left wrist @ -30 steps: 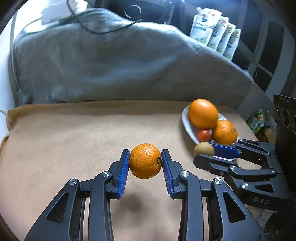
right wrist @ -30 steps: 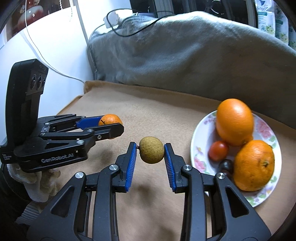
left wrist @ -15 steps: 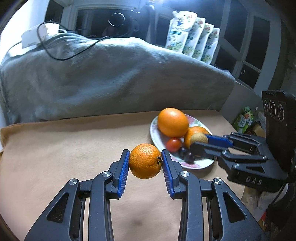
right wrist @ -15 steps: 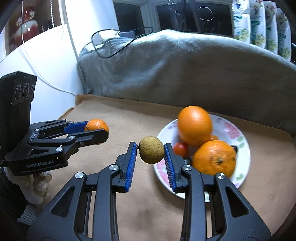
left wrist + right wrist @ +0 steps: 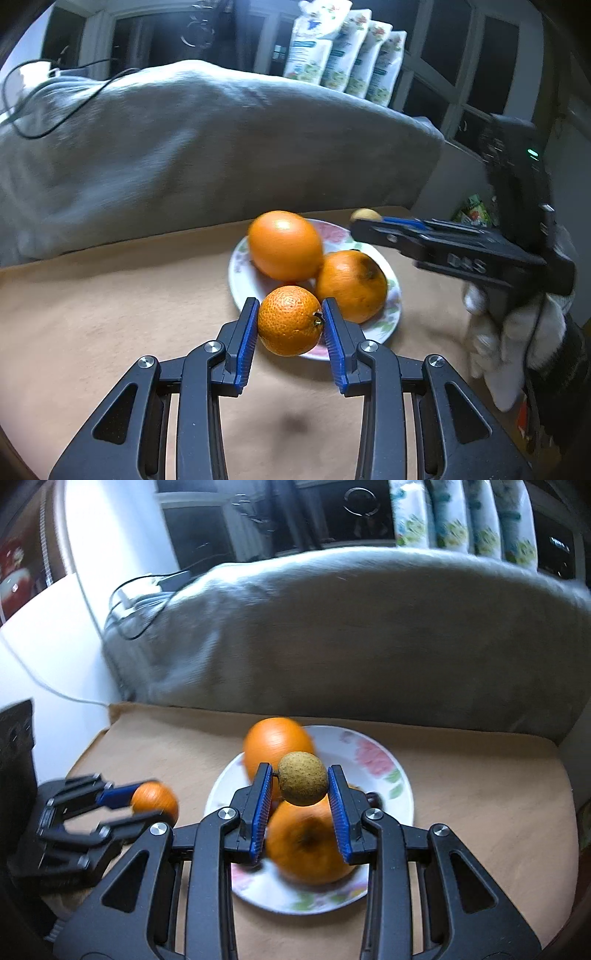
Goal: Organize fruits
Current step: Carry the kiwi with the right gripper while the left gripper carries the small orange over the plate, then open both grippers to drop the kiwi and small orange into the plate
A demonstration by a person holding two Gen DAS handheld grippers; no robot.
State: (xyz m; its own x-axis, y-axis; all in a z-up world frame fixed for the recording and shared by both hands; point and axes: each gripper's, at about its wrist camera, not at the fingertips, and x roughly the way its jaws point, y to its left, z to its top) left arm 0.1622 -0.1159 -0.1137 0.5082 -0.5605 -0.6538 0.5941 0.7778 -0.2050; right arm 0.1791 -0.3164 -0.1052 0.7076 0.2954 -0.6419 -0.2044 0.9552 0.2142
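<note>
Left gripper [image 5: 290,320] pinching a small, pebbly-skinned orange mandarin [image 5: 290,320], blue ribbed pads pressed on both its sides, fruit held clear of the tan cloth-covered tabletop [image 5: 110,314]. Right gripper [image 5: 302,783] pinching a small, round, brown-green rough-skinned fruit [image 5: 303,782] the same way, a short stem touching its left pad.

Change over the last second: the white floral-rimmed plate [image 5: 391,314] was off to the right of the left gripper's tips and well apart from them; it now sits directly ahead of and under the mandarin. For the right gripper the plate [image 5: 388,771] has slid from the right side to straight beneath the jaws. Both hands have swung across towards the plate, grip unchanged on either fruit.

On the plate, ahead of the left tips: a large smooth orange [image 5: 284,245] at the far side, a second orange with a dark blemish [image 5: 351,286] just right of the mandarin. A dark small fruit peeks out just right of the right gripper's right finger; too blurred to name.

Reading: both fruits are in the carry stage, now arrived over the drop zone. Free space on the plate looks scarce near the front; the far-right rim appears bare. Releasing onto the oranges risks a roll-off, so lowering into a gap seems wise.

Grey blanket [image 5: 184,147] bunched beyond the table.
</note>
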